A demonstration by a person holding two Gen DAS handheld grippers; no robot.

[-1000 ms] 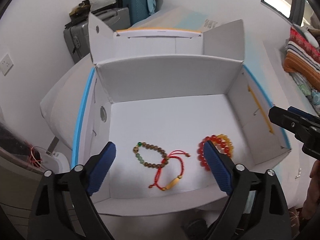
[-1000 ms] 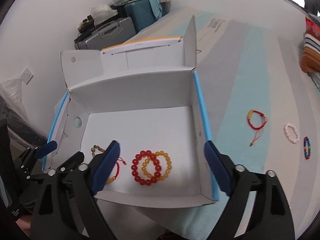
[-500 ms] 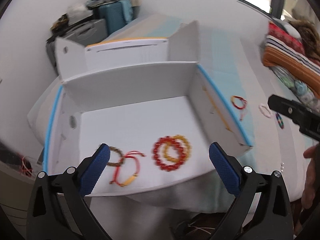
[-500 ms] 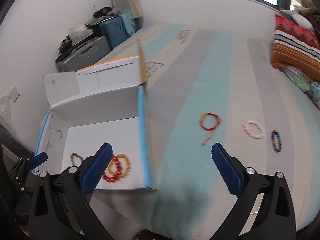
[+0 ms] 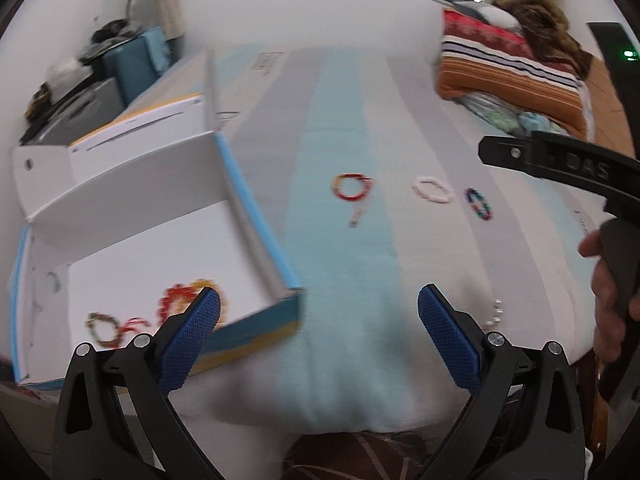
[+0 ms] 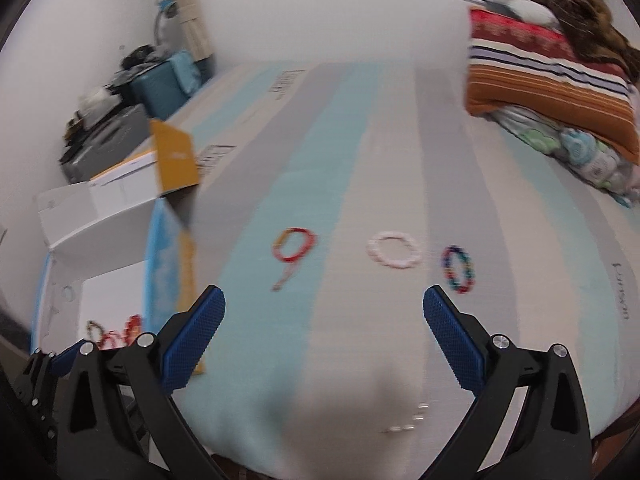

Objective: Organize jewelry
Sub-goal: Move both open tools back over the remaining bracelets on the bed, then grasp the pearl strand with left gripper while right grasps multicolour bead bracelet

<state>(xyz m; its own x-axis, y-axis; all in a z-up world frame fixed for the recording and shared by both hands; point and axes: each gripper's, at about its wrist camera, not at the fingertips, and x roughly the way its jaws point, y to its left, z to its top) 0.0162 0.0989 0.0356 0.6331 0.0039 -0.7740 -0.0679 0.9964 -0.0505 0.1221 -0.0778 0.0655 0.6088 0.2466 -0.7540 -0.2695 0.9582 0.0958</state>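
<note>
Bracelets lie on the striped bed [image 6: 332,128]: red cord bracelet [image 6: 294,245] at 11 o'clock of the released, empty right claw [image 6: 324,332], white bead bracelet [image 6: 394,249] at 1 o'clock, multicoloured bead bracelet [image 6: 459,268] beside it; left claw [image 5: 319,330] released, white cardboard box [image 5: 132,184] at 10 o'clock.

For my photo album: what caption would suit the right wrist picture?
Open right gripper above a striped bed, facing three loose bracelets: red, white, multicoloured.

folded striped blankets [image 6: 548,76], suitcases [image 6: 108,144], a desk lamp [image 6: 164,12].
</note>
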